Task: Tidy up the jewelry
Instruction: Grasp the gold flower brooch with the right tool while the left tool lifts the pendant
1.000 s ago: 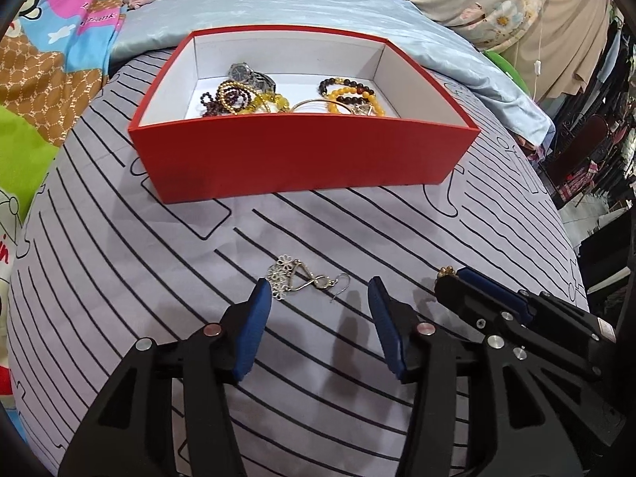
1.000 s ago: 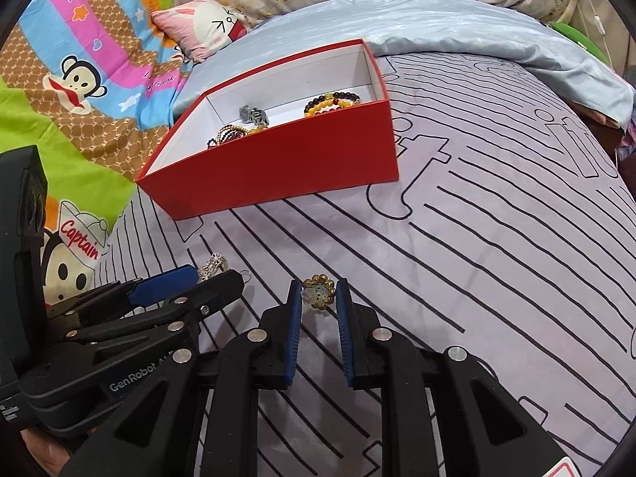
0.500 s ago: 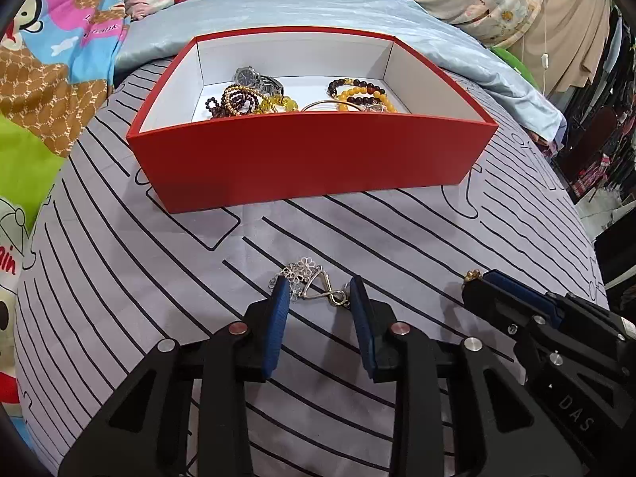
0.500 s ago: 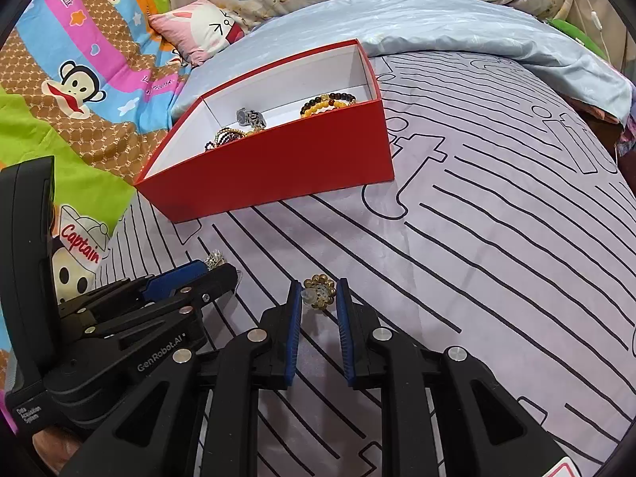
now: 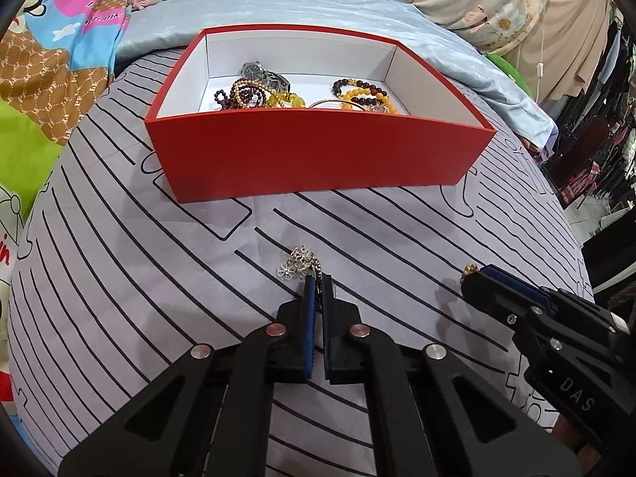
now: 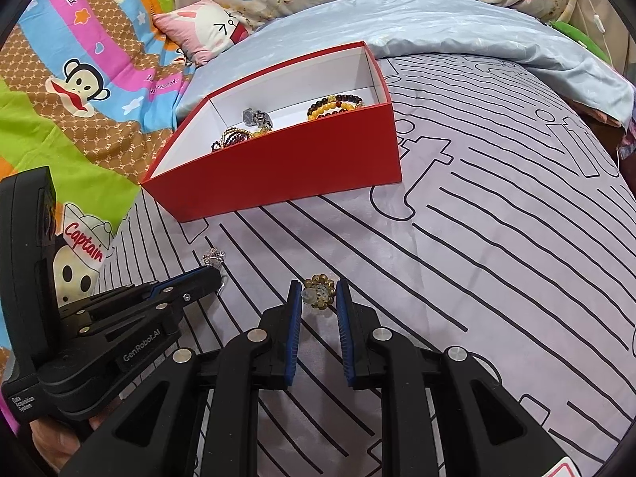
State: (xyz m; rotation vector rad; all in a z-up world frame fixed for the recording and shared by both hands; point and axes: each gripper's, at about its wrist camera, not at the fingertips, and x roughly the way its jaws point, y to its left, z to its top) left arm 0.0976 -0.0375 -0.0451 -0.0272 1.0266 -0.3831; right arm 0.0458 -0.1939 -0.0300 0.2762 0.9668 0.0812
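A lilac sheet (image 5: 139, 278) ruled with black lines covers the bed, with a red box (image 5: 318, 159) of bracelets and a watch (image 5: 262, 73) towards its far edge. A second ago the left gripper (image 5: 317, 278) stood wide open; its jaws are now clamped on the silver flower earring (image 5: 296, 264), pinned against the sheet nearer the front edge. The right gripper (image 6: 318, 292), unchanged, holds its narrow grip on the gold beaded earring (image 6: 320, 290).
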